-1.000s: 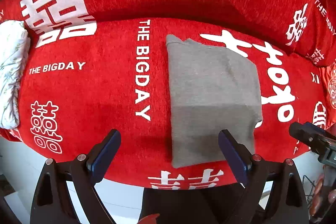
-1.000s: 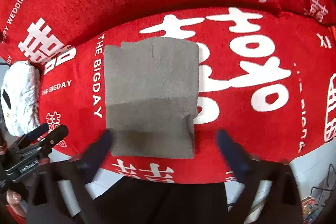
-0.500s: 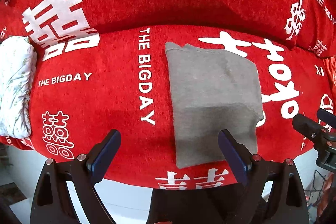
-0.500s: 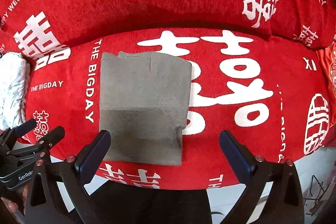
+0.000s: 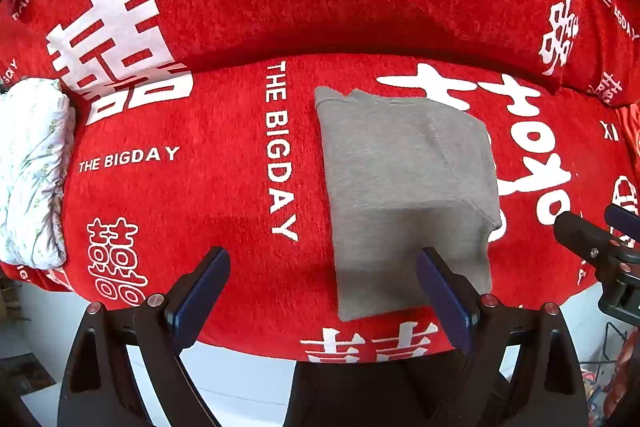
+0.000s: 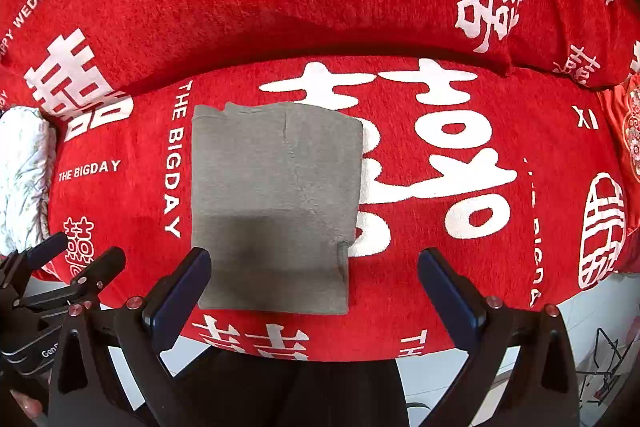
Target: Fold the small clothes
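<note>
A grey garment (image 5: 404, 187) (image 6: 276, 203) lies folded into a flat rectangle on the red sofa seat. My left gripper (image 5: 322, 287) hovers open over the seat's front edge, its right finger above the garment's near end and its left finger over bare red cover. My right gripper (image 6: 314, 287) is open too, held back from the near edge of the garment, with its left finger over the garment's near left corner. Nothing is held in either gripper. Each gripper shows at the edge of the other's view: the right one (image 5: 600, 243), the left one (image 6: 68, 267).
The sofa cover (image 5: 168, 195) (image 6: 480, 131) is red with white characters and lettering, and its backrest rises behind the seat. A white patterned bundle of cloth (image 5: 32, 171) (image 6: 20, 179) lies at the seat's left end. Pale floor shows below the seat's front edge.
Both grippers have pulled back and risen slightly from the sofa. The grey garment appears lower and farther in both views and has not moved on the seat.
</note>
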Demonstrator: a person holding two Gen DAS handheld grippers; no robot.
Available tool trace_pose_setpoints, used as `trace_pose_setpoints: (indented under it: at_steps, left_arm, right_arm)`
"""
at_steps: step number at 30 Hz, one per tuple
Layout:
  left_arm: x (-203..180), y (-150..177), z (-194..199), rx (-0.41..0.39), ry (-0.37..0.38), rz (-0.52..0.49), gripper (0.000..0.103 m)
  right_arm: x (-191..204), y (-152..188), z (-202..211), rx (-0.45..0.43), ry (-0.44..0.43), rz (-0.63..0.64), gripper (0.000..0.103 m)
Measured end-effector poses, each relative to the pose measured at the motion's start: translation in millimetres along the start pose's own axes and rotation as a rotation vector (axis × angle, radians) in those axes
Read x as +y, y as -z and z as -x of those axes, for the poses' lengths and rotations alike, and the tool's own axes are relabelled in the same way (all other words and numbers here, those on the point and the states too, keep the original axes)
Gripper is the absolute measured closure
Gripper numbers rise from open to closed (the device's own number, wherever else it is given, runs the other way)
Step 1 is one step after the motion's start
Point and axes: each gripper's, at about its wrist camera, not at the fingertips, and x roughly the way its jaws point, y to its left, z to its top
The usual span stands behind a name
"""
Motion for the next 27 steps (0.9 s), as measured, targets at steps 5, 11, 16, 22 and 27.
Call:
trace_pose_setpoints:
  at_steps: [5,11,16,22,27]
  left_arm:
    - [-0.5,-1.8,2.7,-0.009,0.005,0.006,0.009]
    - [0.6,-4.9,4.1,-0.014,0.011,0.010,0.009]
    - [1.3,-5.9,3.9,-0.014,0.012,0.012,0.009]
    - [1.9,-6.9,3.7,-0.013,0.013,0.014,0.009]
    - [2.3,-7.0,1.8,-0.007,0.016,0.030,0.009]
  right_arm:
    - [1.3,-0.2,1.5,-0.002,0.006,0.001,0.000]
    - [2.3,-0.4,2.1,-0.002,0.007,0.002,0.000]
    - [2.6,-0.1,2.2,-0.003,0.008,0.000,0.000]
    - [2.7,-0.1,2.2,-0.002,0.010,0.000,0.000]
    - [3.1,-0.1,2.3,-0.002,0.011,-0.001,0.000]
